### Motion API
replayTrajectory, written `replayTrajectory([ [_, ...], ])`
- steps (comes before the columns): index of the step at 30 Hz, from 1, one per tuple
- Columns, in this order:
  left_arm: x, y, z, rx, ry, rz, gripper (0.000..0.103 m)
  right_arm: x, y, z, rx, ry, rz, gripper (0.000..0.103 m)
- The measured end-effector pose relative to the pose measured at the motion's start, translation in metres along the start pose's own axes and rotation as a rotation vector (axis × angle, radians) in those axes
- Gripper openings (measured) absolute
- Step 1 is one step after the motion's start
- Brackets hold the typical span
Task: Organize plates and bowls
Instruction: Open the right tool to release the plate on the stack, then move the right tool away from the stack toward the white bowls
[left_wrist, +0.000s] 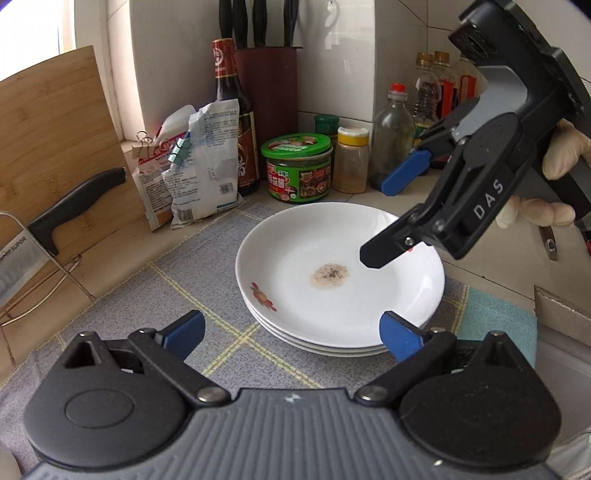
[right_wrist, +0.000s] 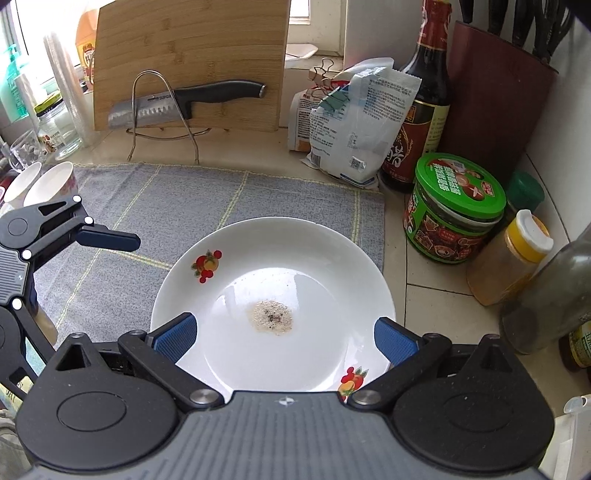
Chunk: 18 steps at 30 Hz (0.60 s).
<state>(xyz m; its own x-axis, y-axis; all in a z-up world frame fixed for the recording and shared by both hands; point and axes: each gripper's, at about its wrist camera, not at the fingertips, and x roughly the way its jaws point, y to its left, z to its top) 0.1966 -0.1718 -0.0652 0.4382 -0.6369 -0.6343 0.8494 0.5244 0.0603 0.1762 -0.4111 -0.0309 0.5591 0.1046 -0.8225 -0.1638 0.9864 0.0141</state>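
Grey cloth (right_wrist: 155, 192) on counter; plate stack (left_wrist: 340, 280) flat, face up, fruit print at 10 o'clock; left gripper (left_wrist: 291, 332) and right gripper (right_wrist: 284, 339) both spread, empty.

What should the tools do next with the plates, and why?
Probably the right tool should ease down and close on the near rim of the top plate. Both tools are open and hold nothing; the plate sits atop the stack with a seasoning smear, and the left tool waits nearby.
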Motion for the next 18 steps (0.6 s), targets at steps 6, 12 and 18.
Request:
replayTrajectory([
  [6, -0.029, 0.004, -0.001, -0.034, -0.051, 0.135, 0.102, -0.008, 0.013, -0.002, -0.025, -0.060, -0.005, 0.103],
  [12, -0.061, 0.008, -0.019, -0.076, -0.061, 0.258, 0.102, -0.009, 0.038, -0.004, -0.055, -0.129, 0.034, 0.103],
  [18, -0.099, 0.027, -0.049, -0.135, -0.079, 0.285, 0.102, -0.007, 0.094, -0.015, -0.106, -0.159, 0.019, 0.103],
])
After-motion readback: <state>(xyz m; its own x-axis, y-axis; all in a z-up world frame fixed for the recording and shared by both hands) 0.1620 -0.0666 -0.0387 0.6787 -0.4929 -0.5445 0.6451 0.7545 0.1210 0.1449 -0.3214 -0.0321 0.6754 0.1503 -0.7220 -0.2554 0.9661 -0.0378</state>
